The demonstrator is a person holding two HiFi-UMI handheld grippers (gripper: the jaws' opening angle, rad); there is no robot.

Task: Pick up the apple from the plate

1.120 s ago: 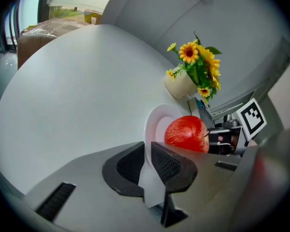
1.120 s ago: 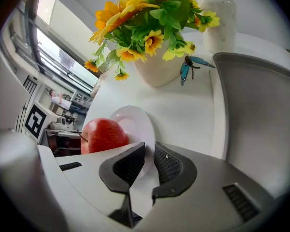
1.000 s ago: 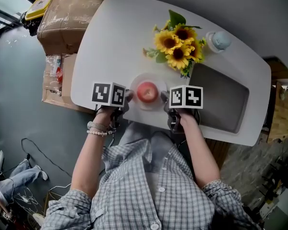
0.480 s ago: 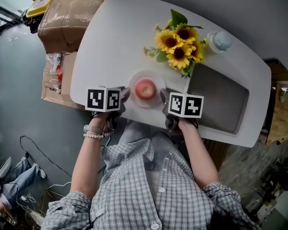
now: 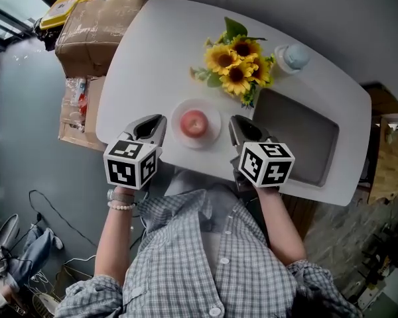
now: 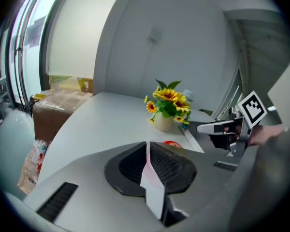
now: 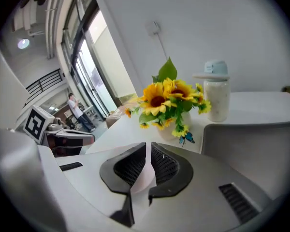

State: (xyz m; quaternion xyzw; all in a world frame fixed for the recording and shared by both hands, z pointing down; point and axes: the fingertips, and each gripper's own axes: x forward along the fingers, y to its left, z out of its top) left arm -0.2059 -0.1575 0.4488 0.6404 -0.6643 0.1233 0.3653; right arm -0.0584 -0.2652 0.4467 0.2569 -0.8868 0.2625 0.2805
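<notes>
At the bottom of the head view, two forearms in checked sleeves are holding the left gripper [image 5: 158, 123] and right gripper [image 5: 235, 124] over the near table edge, each with its ribbed black jaws pressed together on nothing. Between them, at frame centre, the round red apple [image 5: 194, 122] is sitting on a small pale plate [image 5: 212, 135], with open room on either side. Beyond, sunflowers [image 5: 235, 65] and a lidded jar [image 5: 289, 57] are standing on the smooth white table [image 5: 152, 58].

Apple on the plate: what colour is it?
The apple is red with a paler patch; the head view shows it best.
</notes>
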